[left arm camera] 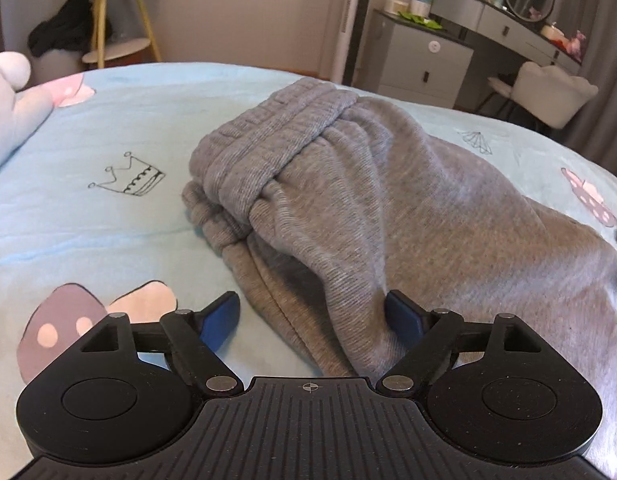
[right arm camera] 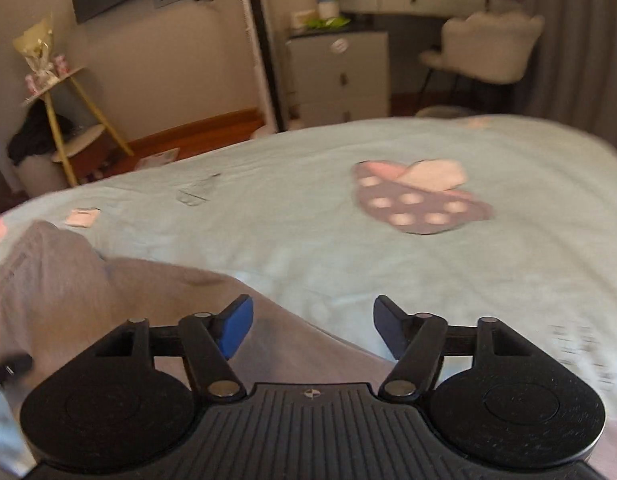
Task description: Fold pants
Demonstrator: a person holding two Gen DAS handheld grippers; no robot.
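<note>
Gray pants [left arm camera: 348, 200] on blue bedspread [left arm camera: 108, 220], bedrm; L gripper [left arm camera: 312, 316] & R gripper [right arm camera: 312, 328] released.

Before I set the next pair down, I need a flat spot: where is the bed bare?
Bare blanket lies left of the grey pants, around the crown print. In the right wrist view it is bare around the spotted mushroom print. It is crowded where the pants lie by the left gripper.
</note>
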